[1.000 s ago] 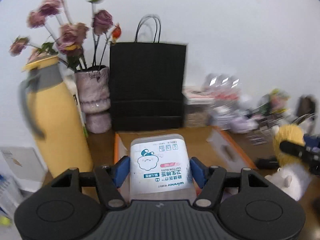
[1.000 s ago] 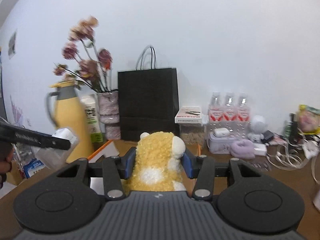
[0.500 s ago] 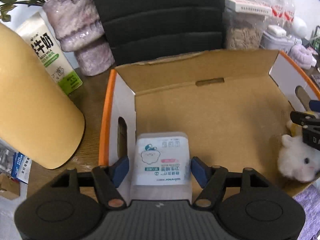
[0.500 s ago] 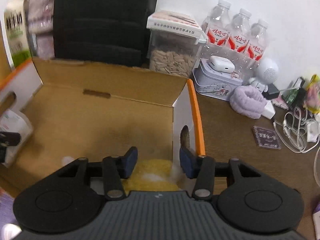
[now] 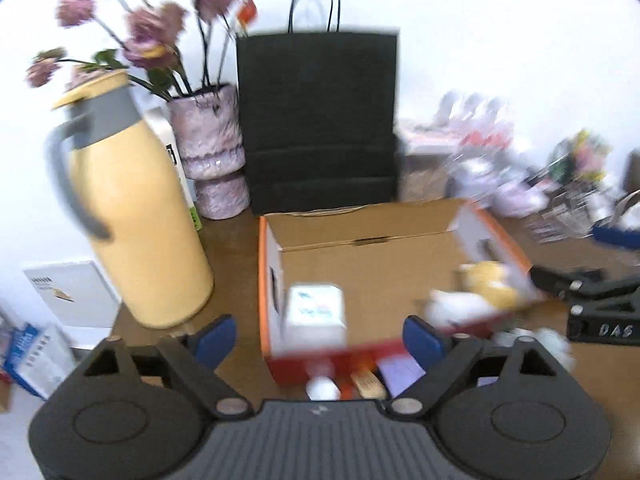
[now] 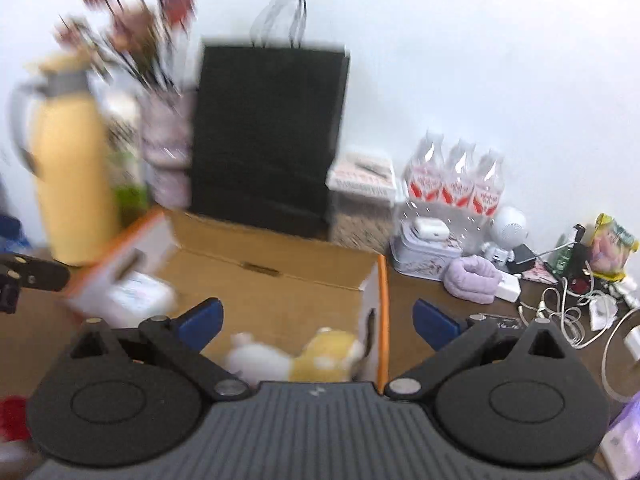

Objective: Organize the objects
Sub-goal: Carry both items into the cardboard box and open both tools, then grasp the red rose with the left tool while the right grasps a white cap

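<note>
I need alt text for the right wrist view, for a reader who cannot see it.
The open right gripper hovers over an orange-edged cardboard box holding a yellow and white plush toy and a white cotton-bud box. A black paper bag stands behind.

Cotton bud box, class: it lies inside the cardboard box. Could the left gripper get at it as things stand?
Probably yes. The cotton bud box lies by the left wall of the open-topped cardboard box, nothing covers it, and the left gripper is open just before it.

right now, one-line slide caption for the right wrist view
Open right gripper above the cardboard box, plush toy and cotton bud box lying inside.
</note>
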